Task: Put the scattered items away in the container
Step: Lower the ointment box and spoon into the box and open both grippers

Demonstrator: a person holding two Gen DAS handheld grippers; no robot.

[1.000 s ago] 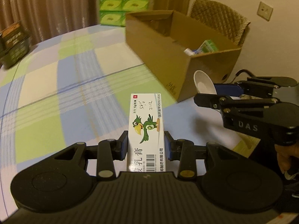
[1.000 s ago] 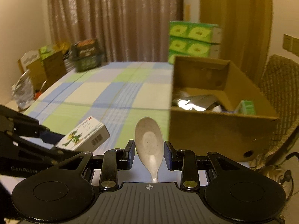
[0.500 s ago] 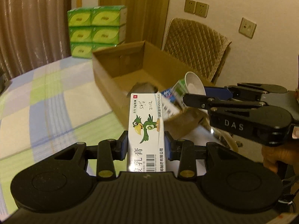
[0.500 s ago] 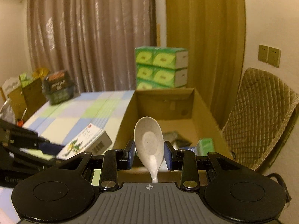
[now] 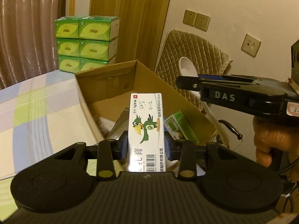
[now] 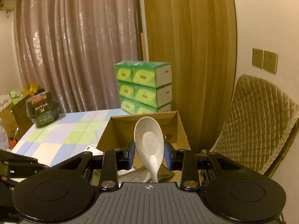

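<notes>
My left gripper [image 5: 146, 145] held the medicine box [image 5: 146, 128] and my right gripper [image 6: 149, 154] the spoon [image 6: 149, 141], jaws clamped, over the part-filled cardboard box [image 5: 119, 85]; neither was dropped in yet.

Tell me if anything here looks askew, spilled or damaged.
Nothing stands out. The left gripper holds the medicine box and the right gripper the spoon, both over the open carton, which already holds a few items lying loose.
</notes>
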